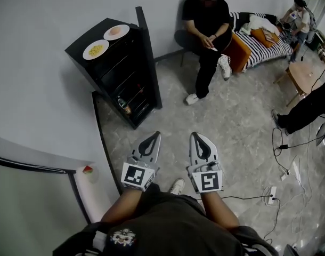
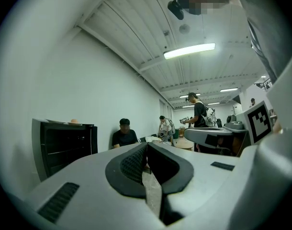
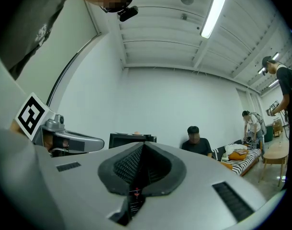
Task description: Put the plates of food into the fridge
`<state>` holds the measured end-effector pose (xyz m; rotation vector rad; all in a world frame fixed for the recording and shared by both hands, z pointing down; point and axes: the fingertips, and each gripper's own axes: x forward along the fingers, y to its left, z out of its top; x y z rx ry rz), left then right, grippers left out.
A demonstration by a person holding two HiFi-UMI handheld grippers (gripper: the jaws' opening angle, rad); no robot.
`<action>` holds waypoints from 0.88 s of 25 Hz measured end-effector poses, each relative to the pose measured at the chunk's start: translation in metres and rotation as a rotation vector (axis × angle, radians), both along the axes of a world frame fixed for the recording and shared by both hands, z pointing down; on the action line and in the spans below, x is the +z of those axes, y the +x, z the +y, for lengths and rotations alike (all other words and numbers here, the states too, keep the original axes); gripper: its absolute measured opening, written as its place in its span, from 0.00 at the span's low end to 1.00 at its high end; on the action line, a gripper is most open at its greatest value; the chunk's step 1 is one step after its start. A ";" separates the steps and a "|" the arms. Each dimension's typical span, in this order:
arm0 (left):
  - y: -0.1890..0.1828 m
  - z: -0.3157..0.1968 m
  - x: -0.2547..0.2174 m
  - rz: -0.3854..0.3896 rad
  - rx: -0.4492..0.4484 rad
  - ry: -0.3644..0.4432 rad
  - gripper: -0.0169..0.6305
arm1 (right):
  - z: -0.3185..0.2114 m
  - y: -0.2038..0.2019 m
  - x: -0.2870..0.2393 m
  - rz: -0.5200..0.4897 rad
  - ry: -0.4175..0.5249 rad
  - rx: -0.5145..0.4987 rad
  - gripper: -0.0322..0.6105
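Head view: fridge (image 1: 120, 74) contents indistinct

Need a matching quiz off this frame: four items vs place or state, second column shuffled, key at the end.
Column 1
1. plate of yellow food
2. plate of pale pink food
3. left gripper
4. seated person

Column 2
A. between the black fridge and the striped bed
B. jaws together, nothing between them
C. fridge top, end nearer the seated person
D. fridge top, end farther from the seated person

Pairs: 1-D, 2-C, 3-B, 4-A
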<state>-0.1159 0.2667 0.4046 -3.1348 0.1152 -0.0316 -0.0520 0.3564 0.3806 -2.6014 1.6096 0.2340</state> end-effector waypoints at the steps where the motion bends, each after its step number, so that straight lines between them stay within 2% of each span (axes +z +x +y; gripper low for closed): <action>1: 0.002 0.001 0.000 0.001 0.000 -0.012 0.06 | 0.002 0.002 0.000 0.005 0.003 -0.001 0.09; 12: 0.020 -0.031 -0.007 0.015 -0.049 -0.015 0.06 | -0.026 0.026 -0.008 0.020 0.022 -0.043 0.09; 18: 0.036 -0.071 -0.004 0.024 -0.073 -0.026 0.06 | -0.068 0.046 -0.012 0.037 0.011 -0.068 0.09; 22: 0.046 -0.104 -0.004 0.026 -0.089 -0.053 0.06 | -0.102 0.060 -0.003 0.014 -0.024 -0.082 0.09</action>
